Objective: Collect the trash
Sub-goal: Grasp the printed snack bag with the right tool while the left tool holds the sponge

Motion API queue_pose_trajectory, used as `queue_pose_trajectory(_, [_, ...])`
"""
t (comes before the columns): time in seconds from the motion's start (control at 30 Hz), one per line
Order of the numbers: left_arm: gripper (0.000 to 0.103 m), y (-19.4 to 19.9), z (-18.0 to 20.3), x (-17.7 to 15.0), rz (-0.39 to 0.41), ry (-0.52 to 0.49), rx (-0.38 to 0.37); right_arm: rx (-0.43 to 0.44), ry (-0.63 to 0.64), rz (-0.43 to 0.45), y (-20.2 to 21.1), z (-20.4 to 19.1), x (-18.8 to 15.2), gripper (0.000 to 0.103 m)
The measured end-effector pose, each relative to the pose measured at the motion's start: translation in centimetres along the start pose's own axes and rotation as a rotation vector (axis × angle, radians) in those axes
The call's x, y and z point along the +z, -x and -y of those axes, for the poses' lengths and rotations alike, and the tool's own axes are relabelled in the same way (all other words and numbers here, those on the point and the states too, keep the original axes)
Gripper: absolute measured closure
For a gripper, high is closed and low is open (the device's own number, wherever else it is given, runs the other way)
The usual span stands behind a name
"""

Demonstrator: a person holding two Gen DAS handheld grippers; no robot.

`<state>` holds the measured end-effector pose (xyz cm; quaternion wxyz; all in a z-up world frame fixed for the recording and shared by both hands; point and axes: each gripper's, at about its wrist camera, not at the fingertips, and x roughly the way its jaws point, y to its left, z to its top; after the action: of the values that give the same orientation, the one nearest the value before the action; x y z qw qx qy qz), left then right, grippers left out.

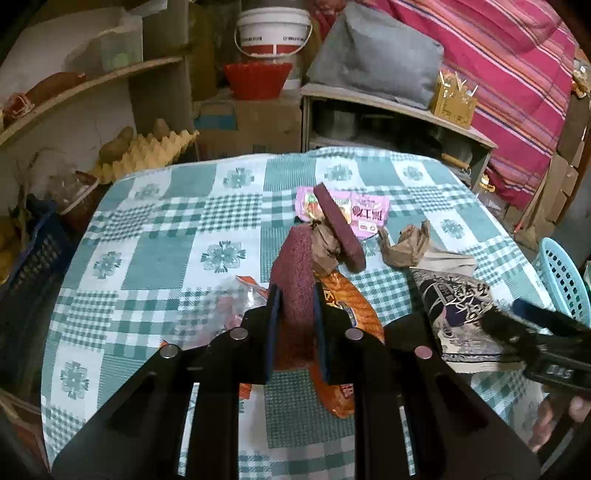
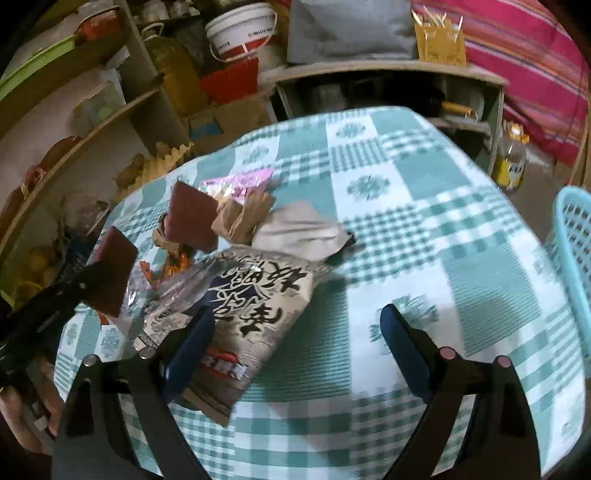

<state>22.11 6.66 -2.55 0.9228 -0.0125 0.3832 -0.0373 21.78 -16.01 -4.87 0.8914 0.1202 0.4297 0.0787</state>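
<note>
My left gripper [image 1: 295,291] is shut on a maroon scouring pad [image 1: 291,258] and holds it upright above the checked tablecloth [image 1: 166,258]. A second maroon pad [image 1: 340,229] leans on crumpled brown paper [image 1: 325,251], in front of a pink wrapper [image 1: 365,210]. An orange snack bag [image 1: 351,310] lies under the held pad. My right gripper [image 2: 299,332] is open just above the cloth. Its left finger [image 2: 195,339] is over a black-and-white snack bag [image 2: 251,306], and nothing is gripped. The left gripper with its pad [image 2: 110,273] shows at the left of the right wrist view.
A light blue plastic basket [image 2: 572,240] stands off the table's right edge. More crumpled brown paper [image 1: 406,247] and a clear wrapper [image 1: 229,299] lie on the cloth. Behind the table are shelves, an egg tray [image 1: 147,151], a white bucket [image 1: 273,29] and a low cabinet.
</note>
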Motion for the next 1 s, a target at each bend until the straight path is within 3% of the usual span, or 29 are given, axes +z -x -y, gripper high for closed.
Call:
queue_pose_trajectory(0.2, [0.087,0.2,-0.4,-0.2,0.003,-0.002,0.013,0.043,-0.051,-0.037,-1.5,-0.4,-0.2,0.019])
queue_pose_trajectory(0.33, [0.087,0.1,-0.5,-0.1,0.002,-0.001,0.014,0.075,-0.042,-0.031,-1.4,-0.6,0.0,0.05])
queue_pose_trajectory(0.57, [0.087,0.0,-0.4,0.0,0.012,-0.01,0.023,0.085,-0.032,0.005,-0.8,0.1,0.7,0.081])
queue_pose_trajectory(0.77, [0.087,0.4,-0.3,0.5,0.03,0.006,0.018,0.068,0.025,0.094,1.8,0.8,1.4,0.087])
queue_pose_trajectory(1.0, [0.087,1.7,1.0,0.9,0.066,0.001,-0.004,-0.017,0.069,0.237,6.3,3.1,2.5,0.087])
